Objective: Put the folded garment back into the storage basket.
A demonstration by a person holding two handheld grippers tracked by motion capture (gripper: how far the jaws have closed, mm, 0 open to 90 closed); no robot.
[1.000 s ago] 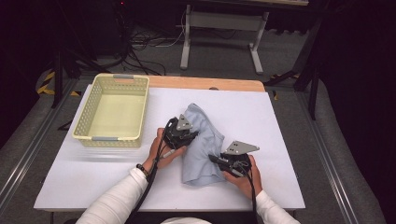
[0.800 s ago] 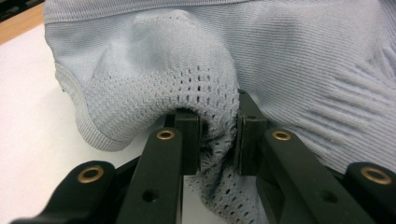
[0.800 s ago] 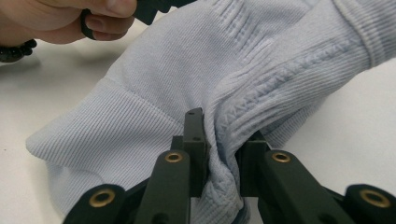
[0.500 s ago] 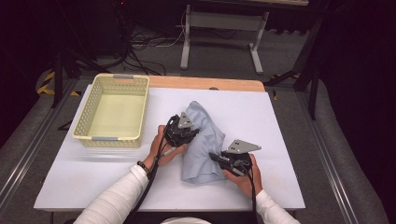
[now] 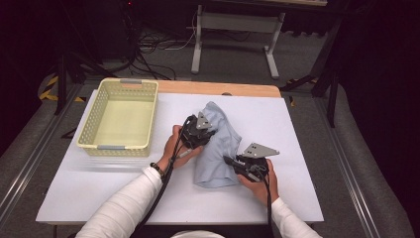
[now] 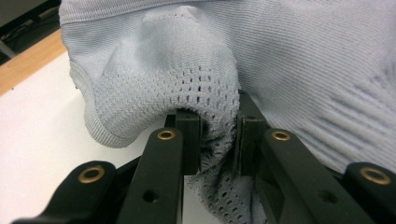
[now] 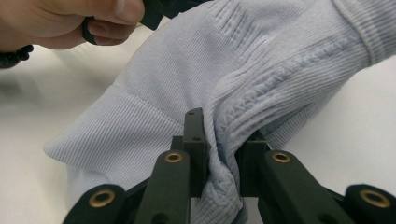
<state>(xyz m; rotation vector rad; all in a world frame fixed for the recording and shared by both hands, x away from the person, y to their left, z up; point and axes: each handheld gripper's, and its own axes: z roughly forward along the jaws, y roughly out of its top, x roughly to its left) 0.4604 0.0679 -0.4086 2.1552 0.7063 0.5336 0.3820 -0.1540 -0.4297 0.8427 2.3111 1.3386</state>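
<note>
A pale blue knitted garment [image 5: 218,144] lies crumpled mid-table on the white sheet [image 5: 297,129], just right of one empty yellow basket [image 5: 119,116]. The left gripper [image 6: 218,140] pinches a fold of its mesh panel; the right gripper [image 7: 223,149] clamps a ribbed seam near the hem. The cloth looks light, limp and stretchy, likely to sag between grips, so hems and seams seem the surest holds. One garment, one basket, two grippers.

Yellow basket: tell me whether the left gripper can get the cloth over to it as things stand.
Probably yes. The left gripper, shut on the light blue cloth, sits right beside the yellow basket with bare table between, but the right gripper also pinches the cloth and may hold it back.
</note>
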